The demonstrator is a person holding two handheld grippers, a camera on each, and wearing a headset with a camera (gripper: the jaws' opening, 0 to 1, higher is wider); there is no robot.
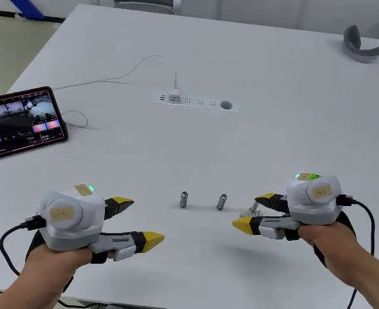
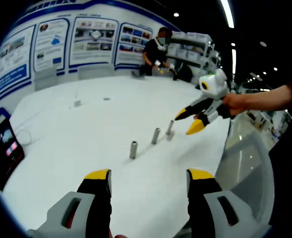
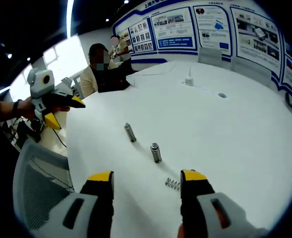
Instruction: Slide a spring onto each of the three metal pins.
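Two upright metal pins with springs on them stand on the white table (image 1: 273,129), one (image 1: 184,199) left of the other (image 1: 222,202); both are also in the right gripper view (image 3: 130,132) (image 3: 156,152). A loose spring (image 3: 172,184) lies flat beside my right gripper's right fingertip. In the left gripper view a third upright piece (image 2: 170,128) stands close to the right gripper (image 2: 190,121). My right gripper (image 1: 247,210) (image 3: 146,175) is open and holds nothing, its jaws around the loose spring's spot. My left gripper (image 1: 144,220) (image 2: 149,174) is open and empty, left of the pins.
A tablet (image 1: 22,122) lies at the table's left edge with a thin cable (image 1: 112,77) running to a white power strip (image 1: 195,102). A grey curved object (image 1: 363,45) rests far right. People sit beyond the table (image 3: 103,69). A mesh chair (image 3: 41,183) stands by the near edge.
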